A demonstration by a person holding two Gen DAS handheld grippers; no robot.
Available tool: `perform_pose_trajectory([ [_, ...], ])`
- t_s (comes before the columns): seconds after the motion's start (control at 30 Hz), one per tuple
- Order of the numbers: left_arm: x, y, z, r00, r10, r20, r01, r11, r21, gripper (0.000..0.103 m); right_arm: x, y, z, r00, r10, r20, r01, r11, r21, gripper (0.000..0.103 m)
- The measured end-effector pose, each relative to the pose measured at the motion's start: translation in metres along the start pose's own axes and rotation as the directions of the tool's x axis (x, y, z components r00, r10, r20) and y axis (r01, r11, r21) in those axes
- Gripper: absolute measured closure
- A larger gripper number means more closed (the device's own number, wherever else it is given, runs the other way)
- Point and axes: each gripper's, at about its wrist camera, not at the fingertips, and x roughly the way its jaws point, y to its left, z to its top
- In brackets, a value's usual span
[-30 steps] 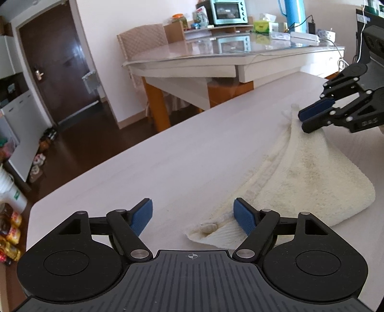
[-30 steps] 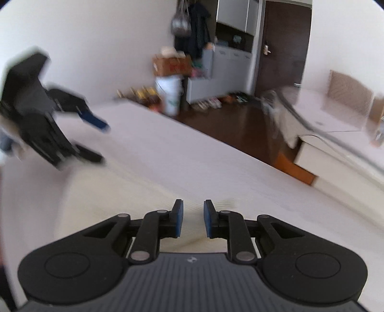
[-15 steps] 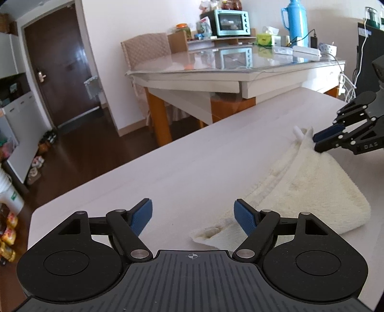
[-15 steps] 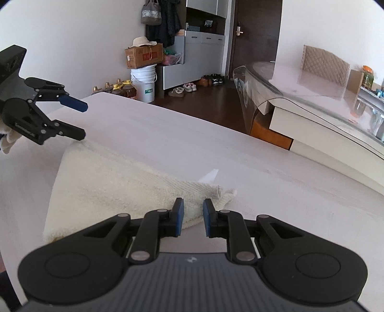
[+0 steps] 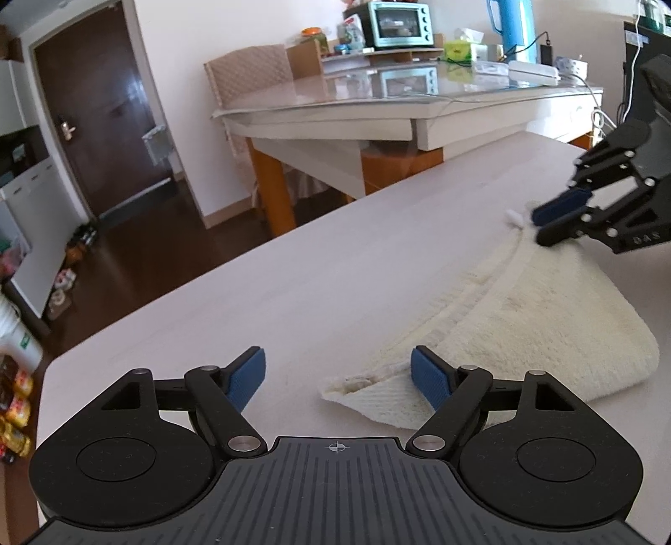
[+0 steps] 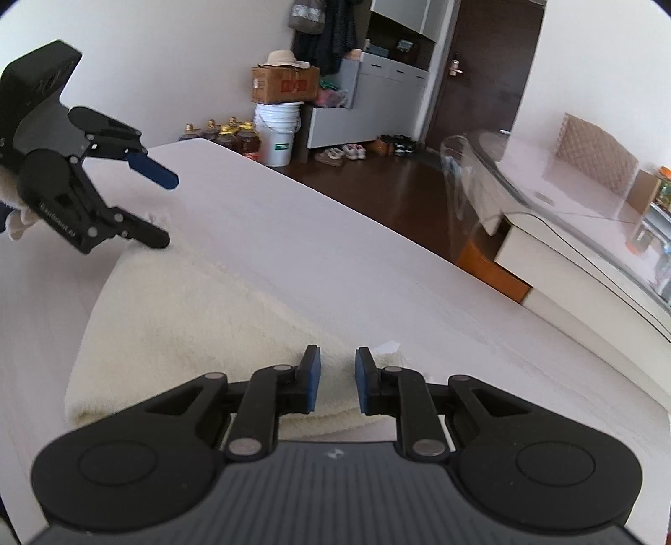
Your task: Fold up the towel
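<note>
A cream towel (image 5: 524, 323), folded over, lies on the pale table (image 5: 293, 272). Its near corner rests between the blue pads of my left gripper (image 5: 339, 377), which is open and clear of the cloth. At the far right, my right gripper (image 5: 549, 222) pinches the towel's far corner, and a small tip of cloth sticks out past its fingers. In the right wrist view the towel (image 6: 176, 318) stretches from my right gripper (image 6: 337, 377), whose narrow gap is filled with cloth, to my left gripper (image 6: 161, 211), open over the other end.
A glass-topped table (image 5: 419, 109) with a toaster oven (image 5: 398, 19) and a blue kettle stands beyond, with a chair beside it. The table edge (image 5: 188, 289) drops to dark floor. A white bucket (image 6: 276, 134), bottles and a box stand by the wall.
My right gripper has brought the towel's far corner down toward the table, so the cloth lies flatter than a second ago. The left gripper has stayed open by the near corner.
</note>
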Motion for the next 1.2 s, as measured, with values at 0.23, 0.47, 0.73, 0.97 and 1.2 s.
perform_pose_trajectory([
  [0.23,0.015,-0.005,0.012,1.000,-0.003,0.004,0.003,1.000,-0.018,0.020,-0.014,-0.001,-0.016,0.999,-0.052,0.004,0.051,0.994,0.096,0.083],
  [0.47,0.010,-0.009,0.012,1.000,0.016,-0.009,-0.016,1.000,-0.022,0.021,-0.010,-0.007,-0.013,0.999,-0.035,0.007,0.034,0.995,0.090,0.081],
  [0.73,-0.011,-0.011,0.012,0.999,0.047,0.012,-0.046,0.995,-0.085,0.017,-0.042,-0.001,-0.014,0.996,-0.075,0.054,0.066,0.986,0.151,0.065],
  [0.97,-0.042,-0.032,-0.005,0.998,0.069,-0.016,-0.070,0.983,-0.169,0.009,-0.070,0.019,-0.043,0.995,-0.102,0.011,0.095,0.960,0.263,0.056],
  [1.2,-0.079,-0.068,-0.026,0.997,0.073,0.008,-0.069,0.970,-0.234,0.000,-0.096,0.035,-0.058,0.990,-0.137,0.038,0.114,0.921,0.373,0.027],
])
